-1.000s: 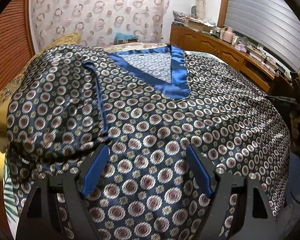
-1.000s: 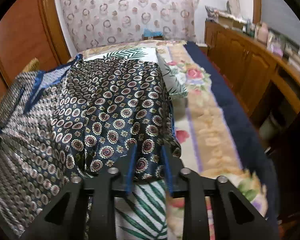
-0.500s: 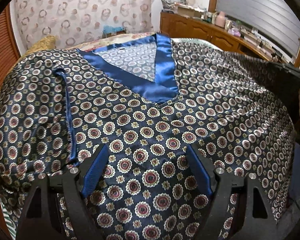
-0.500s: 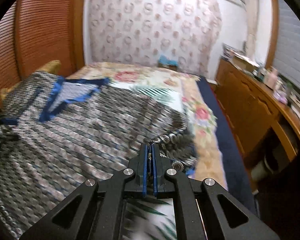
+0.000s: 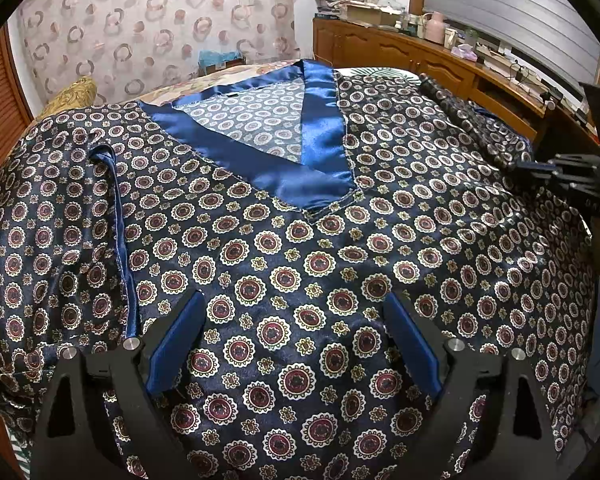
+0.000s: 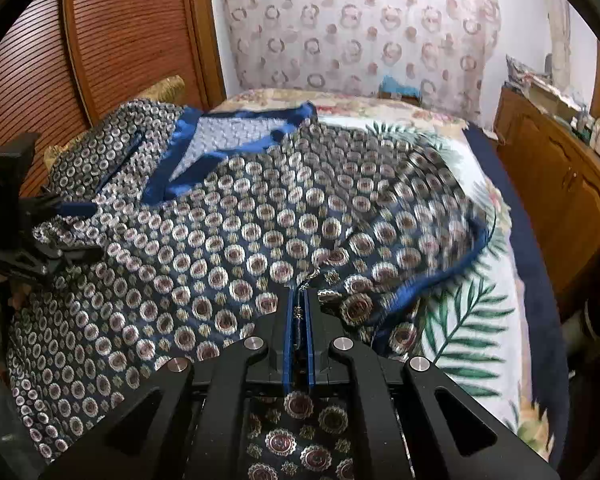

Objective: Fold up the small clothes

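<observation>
A dark blue satin top (image 5: 300,240) with round medallion print and a shiny blue V collar (image 5: 312,152) lies spread on the bed. My left gripper (image 5: 295,297) hovers over its chest area. Its jaws are opening, with flat cloth under them and nothing pinched. My right gripper (image 6: 298,292) is shut on a bunched edge of the top (image 6: 260,220), lifting the blue-trimmed right side (image 6: 440,276) off the sheet. The right gripper (image 5: 540,166) also shows at the right edge of the left wrist view, and the left gripper (image 6: 86,232) at the left of the right wrist view.
The bed carries a white palm-leaf sheet (image 6: 472,320) and a floral cover. A wooden cabinet (image 6: 560,184) with clutter on top runs along the right. A slatted wooden door (image 6: 120,40) and a yellow pillow (image 5: 72,94) stand at the left, and a patterned curtain (image 5: 160,20) hangs behind.
My right gripper closed on the top's right edge and carried it up and leftward over the garment. My left gripper's jaws spread wider and it shifted slightly over the chest.
</observation>
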Demonstrator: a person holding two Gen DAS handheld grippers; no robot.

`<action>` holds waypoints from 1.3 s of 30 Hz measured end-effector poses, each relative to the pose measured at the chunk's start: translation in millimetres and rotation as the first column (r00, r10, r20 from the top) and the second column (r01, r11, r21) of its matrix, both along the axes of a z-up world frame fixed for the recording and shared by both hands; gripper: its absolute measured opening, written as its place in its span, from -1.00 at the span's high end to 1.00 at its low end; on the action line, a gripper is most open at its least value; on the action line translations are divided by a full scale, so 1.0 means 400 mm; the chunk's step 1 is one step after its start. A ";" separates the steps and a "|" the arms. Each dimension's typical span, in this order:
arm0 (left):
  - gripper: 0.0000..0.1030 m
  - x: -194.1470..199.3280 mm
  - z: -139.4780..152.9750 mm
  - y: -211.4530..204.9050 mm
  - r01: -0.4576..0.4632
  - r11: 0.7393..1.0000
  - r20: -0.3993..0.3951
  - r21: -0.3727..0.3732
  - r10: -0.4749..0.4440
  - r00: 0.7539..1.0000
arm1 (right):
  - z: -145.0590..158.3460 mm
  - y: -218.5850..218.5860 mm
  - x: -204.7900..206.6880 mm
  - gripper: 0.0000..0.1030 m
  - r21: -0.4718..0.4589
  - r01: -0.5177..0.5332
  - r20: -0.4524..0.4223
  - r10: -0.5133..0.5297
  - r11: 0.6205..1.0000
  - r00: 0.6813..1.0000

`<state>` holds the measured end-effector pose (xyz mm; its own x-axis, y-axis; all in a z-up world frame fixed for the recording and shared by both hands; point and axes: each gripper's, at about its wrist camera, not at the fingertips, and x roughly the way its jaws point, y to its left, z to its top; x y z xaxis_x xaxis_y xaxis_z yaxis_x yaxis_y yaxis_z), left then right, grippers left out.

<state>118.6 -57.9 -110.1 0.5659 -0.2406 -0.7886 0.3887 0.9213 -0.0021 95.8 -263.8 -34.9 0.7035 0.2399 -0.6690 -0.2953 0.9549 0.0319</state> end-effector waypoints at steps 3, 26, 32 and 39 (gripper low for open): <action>-0.80 0.002 -0.001 0.001 0.002 1.000 -0.001 0.001 -0.002 1.000 | -0.008 -0.015 0.004 0.83 0.006 0.017 -0.010 -0.017 1.000 1.000; -1.00 0.008 -0.008 -0.011 0.017 1.000 -0.013 0.016 -0.017 1.000 | -0.027 -0.139 0.095 0.08 0.075 0.208 -0.061 -0.204 0.975 0.977; -1.00 0.000 -0.008 -0.010 0.038 0.999 -0.011 0.016 -0.037 0.999 | -0.008 -0.129 0.156 0.49 0.073 0.178 -0.066 -0.173 0.981 0.983; -1.00 -0.010 0.018 0.027 -0.014 0.999 0.041 -0.029 0.015 0.999 | 0.029 -0.094 0.189 0.84 0.030 0.117 0.016 -0.117 0.993 0.993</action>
